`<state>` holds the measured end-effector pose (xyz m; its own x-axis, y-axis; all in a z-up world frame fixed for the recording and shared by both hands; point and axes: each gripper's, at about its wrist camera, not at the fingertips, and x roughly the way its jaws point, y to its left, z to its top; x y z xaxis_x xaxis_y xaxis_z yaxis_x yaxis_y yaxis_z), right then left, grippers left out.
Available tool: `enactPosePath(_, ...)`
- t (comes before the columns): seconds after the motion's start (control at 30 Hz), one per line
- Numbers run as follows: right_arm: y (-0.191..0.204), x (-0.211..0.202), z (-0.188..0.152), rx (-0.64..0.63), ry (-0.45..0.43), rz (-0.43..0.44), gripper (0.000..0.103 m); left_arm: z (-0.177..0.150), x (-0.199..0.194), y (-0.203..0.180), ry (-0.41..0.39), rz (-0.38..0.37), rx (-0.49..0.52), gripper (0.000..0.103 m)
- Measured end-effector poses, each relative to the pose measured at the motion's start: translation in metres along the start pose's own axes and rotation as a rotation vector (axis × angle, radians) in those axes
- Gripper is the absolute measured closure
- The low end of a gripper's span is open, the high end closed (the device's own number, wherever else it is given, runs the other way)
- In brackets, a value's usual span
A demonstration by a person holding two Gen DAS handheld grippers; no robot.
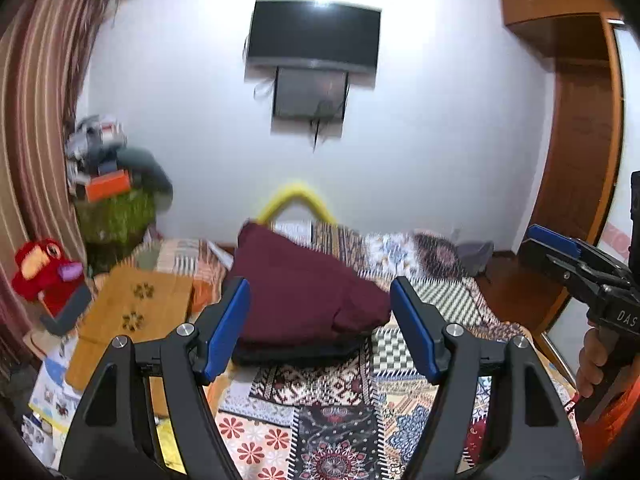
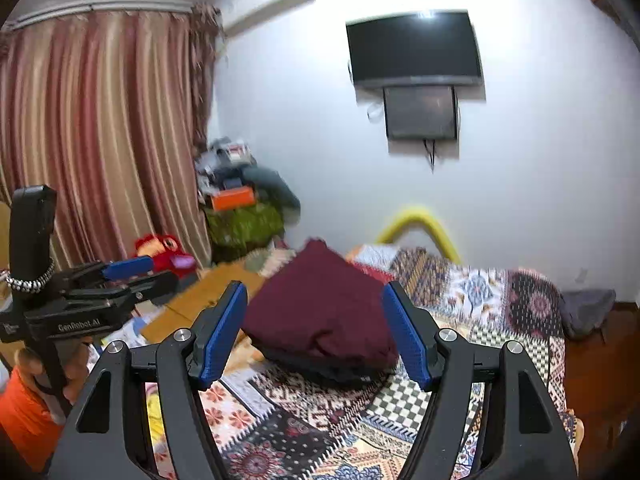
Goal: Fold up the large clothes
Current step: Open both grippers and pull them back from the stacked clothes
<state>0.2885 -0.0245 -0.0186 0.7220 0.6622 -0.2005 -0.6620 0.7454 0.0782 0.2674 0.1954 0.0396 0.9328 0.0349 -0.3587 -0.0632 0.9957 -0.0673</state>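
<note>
On the patchwork-quilted bed [image 1: 336, 408], a folded, soft maroon cloth bundle [image 1: 304, 284] lies mid-bed; left gripper [image 1: 320, 328] and right gripper [image 2: 314, 332] hover spread, empty.

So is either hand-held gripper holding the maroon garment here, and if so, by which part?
Neither. The left hand-held gripper and the right hand-held gripper are both open and empty; the maroon garment lies folded on the patterned bedspread.

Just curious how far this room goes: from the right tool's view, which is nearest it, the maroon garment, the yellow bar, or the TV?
1. Maroon garment, folded on the bed just beyond the right tool.
2. Yellow bar, at the bed's far end.
3. TV, high on the far wall.
</note>
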Motion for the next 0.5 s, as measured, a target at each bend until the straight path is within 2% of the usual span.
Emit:
enactPosePath(0.1,0.007,-0.027,-0.004,0.007,-0.074,0.013,0.037,-0.005,-0.037,-0.017,-0.098,-0.012,0.024,0.032)
enactPosePath(0.2,0.017,-0.053,-0.01,-0.003,-0.145,0.003,0.037,-0.014,-0.067,-0.03,-0.159,-0.066,0.029,0.032)
enactPosePath(0.27,0.024,-0.066,-0.016,-0.012,-0.185,-0.019,0.036,-0.02,-0.083,-0.037,-0.196,-0.06,0.035,0.032)
enactPosePath(0.37,0.03,-0.074,-0.024,-0.01,-0.206,-0.025,0.033,-0.033,-0.107,-0.047,-0.26,-0.032,0.046,0.031)
enactPosePath(0.5,0.033,-0.075,-0.034,-0.006,-0.209,-0.053,0.03,-0.044,-0.125,-0.052,-0.297,-0.014,0.039,0.028)
